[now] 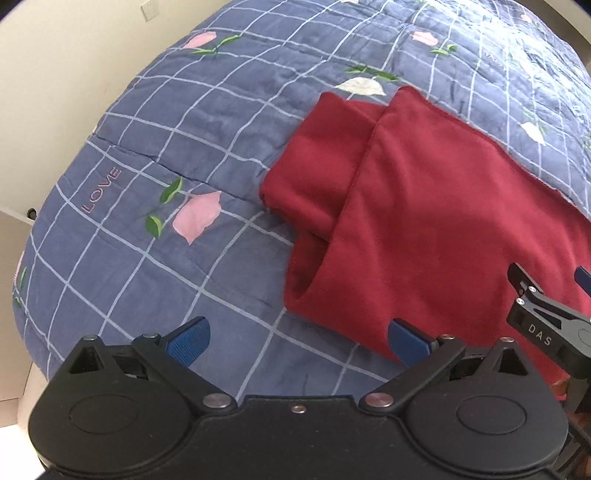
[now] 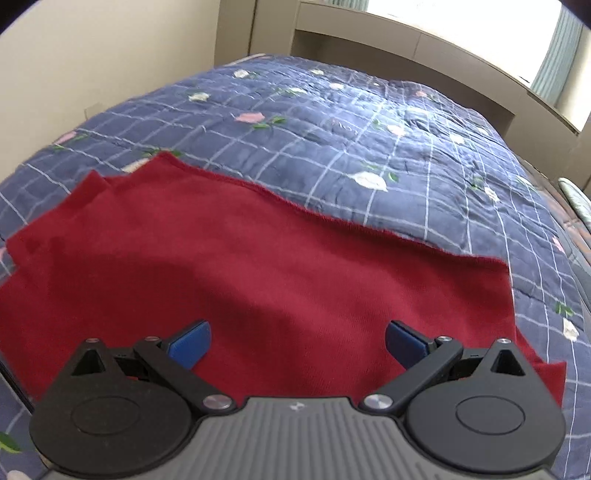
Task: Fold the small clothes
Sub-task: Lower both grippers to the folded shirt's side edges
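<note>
1. Surface: a blue quilt (image 1: 155, 155) with a pale grid, pink and white flowers and the word "LOVE" is spread over a bed; a cream wall (image 1: 66, 66) is seen at the left, a headboard (image 2: 406, 48) and bright window (image 2: 480, 22) at the far end.
2. Left gripper (image 1: 299, 338): jaws spread wide, nothing held — poised over bare quilt at the garment's near-left edge.
3. Red garment (image 1: 424, 206): laid flat on the quilt, a sleeve folded under its left side; its right part is cut off in the left wrist view.
4. Right gripper (image 2: 297, 341): jaws spread wide, empty, above the garment's middle (image 2: 258, 258); its near hem is hidden by the gripper body.
5. Open quilt is seen beyond the garment's far edge and to its right.
</note>
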`<control>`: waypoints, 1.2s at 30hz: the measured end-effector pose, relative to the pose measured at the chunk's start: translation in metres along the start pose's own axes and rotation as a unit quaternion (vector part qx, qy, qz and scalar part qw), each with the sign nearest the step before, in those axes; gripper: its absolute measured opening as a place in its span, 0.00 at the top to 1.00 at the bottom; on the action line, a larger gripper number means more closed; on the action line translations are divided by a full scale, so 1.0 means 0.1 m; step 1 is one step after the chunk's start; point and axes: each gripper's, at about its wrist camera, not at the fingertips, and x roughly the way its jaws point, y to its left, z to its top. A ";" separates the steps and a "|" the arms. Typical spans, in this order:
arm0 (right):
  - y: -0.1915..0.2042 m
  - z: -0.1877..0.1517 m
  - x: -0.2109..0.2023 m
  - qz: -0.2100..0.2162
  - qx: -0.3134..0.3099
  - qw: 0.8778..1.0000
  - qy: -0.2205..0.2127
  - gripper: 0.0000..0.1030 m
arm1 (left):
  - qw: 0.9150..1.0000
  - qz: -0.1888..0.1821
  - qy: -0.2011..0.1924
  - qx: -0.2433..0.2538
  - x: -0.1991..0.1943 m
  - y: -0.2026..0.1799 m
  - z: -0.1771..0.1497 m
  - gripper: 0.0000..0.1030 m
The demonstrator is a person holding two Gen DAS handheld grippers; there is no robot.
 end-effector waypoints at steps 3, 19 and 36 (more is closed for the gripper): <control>0.06 -0.04 0.03 -0.008 -0.001 1.000 -0.001 0.00 | 1.000 0.001 0.002 -0.001 0.08 0.01 0.01 0.01; 0.19 -0.33 0.04 -0.054 0.034 0.996 -0.055 0.00 | 1.000 -0.014 -0.022 0.005 0.24 0.10 -0.01 0.01; 0.17 -0.48 0.01 -0.051 0.045 0.993 -0.092 0.00 | 0.996 -0.058 -0.063 -0.022 0.59 0.18 0.37 0.01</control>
